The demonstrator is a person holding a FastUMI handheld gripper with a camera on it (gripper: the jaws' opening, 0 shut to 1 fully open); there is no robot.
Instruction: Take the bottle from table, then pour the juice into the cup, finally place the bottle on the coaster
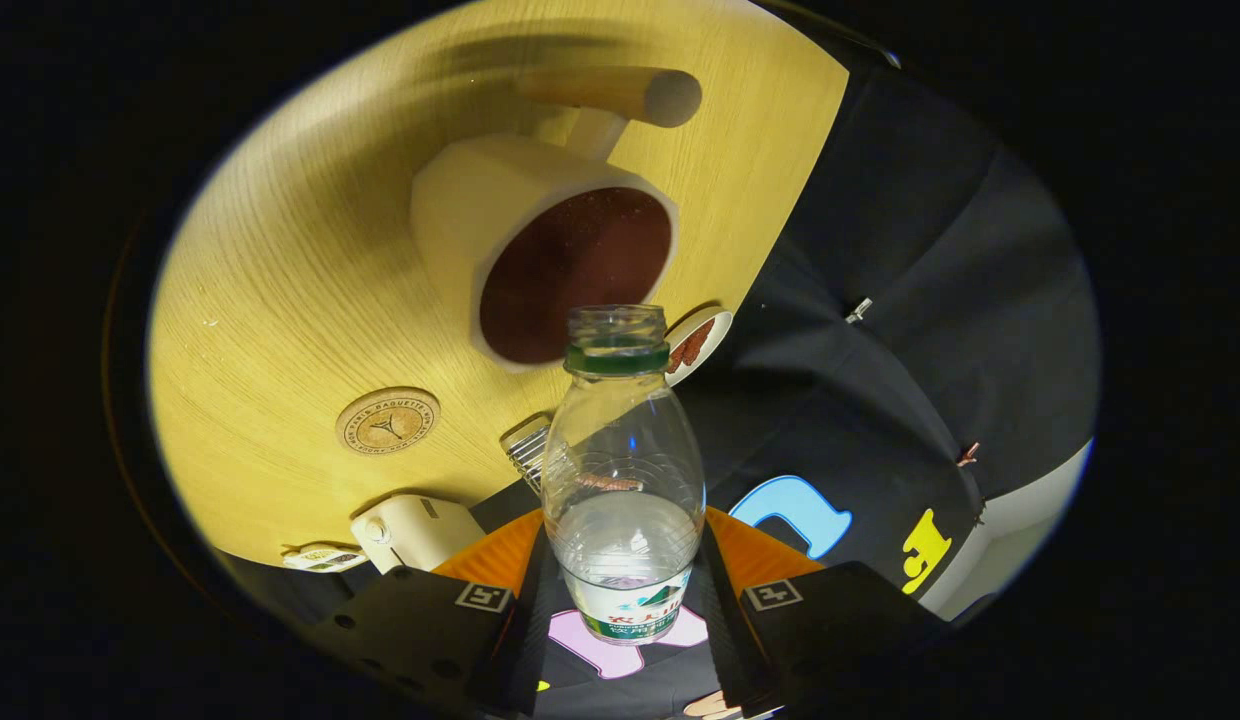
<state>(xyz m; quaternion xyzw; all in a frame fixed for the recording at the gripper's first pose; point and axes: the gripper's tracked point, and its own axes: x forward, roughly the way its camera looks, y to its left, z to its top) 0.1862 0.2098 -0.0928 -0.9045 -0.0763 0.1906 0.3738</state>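
My gripper (625, 590) is shut on a clear plastic bottle (622, 470) with a green neck ring and no cap, both fingers pressed on its lower body. The bottle is tipped, its open mouth pointing at a white cup (540, 250) just beyond it. The cup has a dark reddish inside and a wooden handle (620, 92). A little clear liquid lies in the bottle's lower part. A round cork coaster (387, 421) lies on the wooden table (280, 300), left of the bottle and nearer than the cup.
A small round plate (698, 343) with a brown print sits at the table edge right of the bottle mouth. A white device (415, 530) and a ribbed object (528, 450) lie near the table edge by the left finger. Black cloth hangs beyond the table.
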